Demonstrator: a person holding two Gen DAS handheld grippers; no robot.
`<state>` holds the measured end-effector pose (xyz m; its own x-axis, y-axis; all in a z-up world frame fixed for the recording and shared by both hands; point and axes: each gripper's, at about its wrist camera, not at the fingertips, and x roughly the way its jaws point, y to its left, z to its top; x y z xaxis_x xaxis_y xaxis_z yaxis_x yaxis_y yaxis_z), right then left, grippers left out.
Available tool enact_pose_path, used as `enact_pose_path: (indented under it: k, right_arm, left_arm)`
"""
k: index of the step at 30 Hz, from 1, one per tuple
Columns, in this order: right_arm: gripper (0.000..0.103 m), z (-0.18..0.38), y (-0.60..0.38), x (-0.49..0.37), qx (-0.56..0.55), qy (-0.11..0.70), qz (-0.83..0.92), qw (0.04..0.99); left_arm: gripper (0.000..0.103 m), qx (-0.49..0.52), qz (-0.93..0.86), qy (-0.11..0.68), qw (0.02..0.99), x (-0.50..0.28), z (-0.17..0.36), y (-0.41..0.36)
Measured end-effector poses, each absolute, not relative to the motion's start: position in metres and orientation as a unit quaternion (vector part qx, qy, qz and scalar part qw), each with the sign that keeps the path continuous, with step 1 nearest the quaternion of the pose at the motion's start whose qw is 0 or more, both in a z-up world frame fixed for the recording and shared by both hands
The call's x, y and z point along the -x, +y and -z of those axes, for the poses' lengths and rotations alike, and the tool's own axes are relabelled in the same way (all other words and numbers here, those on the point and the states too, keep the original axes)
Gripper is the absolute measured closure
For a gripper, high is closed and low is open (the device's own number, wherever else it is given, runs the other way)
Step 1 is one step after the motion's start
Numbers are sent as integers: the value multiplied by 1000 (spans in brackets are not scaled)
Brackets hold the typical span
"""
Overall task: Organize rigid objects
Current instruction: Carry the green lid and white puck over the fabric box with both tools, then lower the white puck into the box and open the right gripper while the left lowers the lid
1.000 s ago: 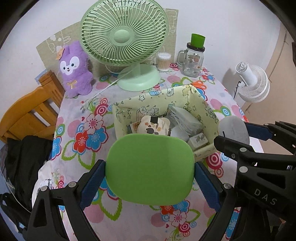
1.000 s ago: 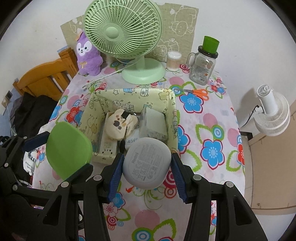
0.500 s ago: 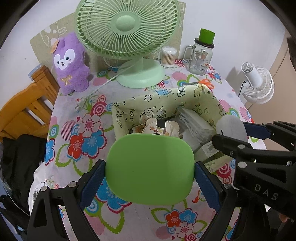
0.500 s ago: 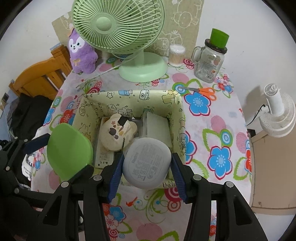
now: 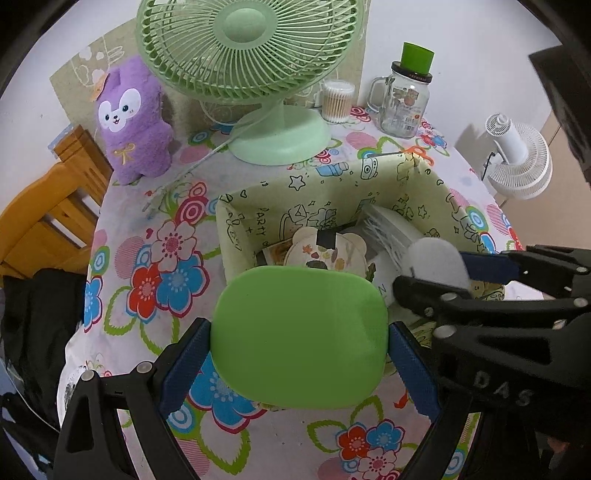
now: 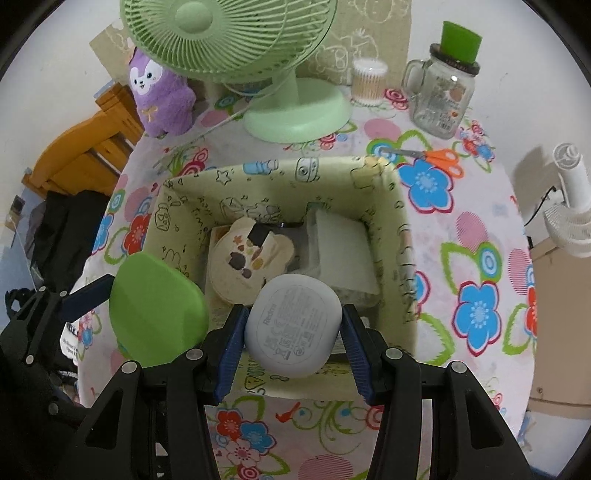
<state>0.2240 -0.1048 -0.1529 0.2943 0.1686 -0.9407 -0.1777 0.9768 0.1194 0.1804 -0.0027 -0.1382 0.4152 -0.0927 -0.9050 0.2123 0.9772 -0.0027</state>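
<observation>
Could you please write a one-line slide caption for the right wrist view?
Right gripper holds a grey case above the patterned storage box; left gripper holds a green case.

The green case (image 5: 299, 336) hides the storage box's (image 5: 332, 192) near wall — the fan's (image 6: 229, 33) top is cut off.

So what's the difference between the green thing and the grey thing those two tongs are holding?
The green case is bright green with a plain face; the grey case is pale grey with small print on it. The green case looks larger than the grey one. The left tongs hold the green case beside the box's left wall, while the right tongs hold the grey case over the box. Both are smooth, rounded and clamped by their sides.
</observation>
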Motion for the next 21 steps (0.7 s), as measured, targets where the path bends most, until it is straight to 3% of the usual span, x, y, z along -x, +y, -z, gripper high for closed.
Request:
enact_pose_path:
  k: [5, 7, 21]
  right_arm:
    - [47, 156, -99, -225, -6, 588, -123, 799]
    - [40, 157, -100, -225, -6, 589, -120, 799]
    - [21, 127, -126, -213, -4, 553, -91, 828]
  left_arm:
    - [8, -56, 89, 533, 840, -181, 138, -2]
    - [8, -55, 88, 533, 839, -180, 138, -2]
    - [8, -55, 105, 520, 846, -185, 123, -19]
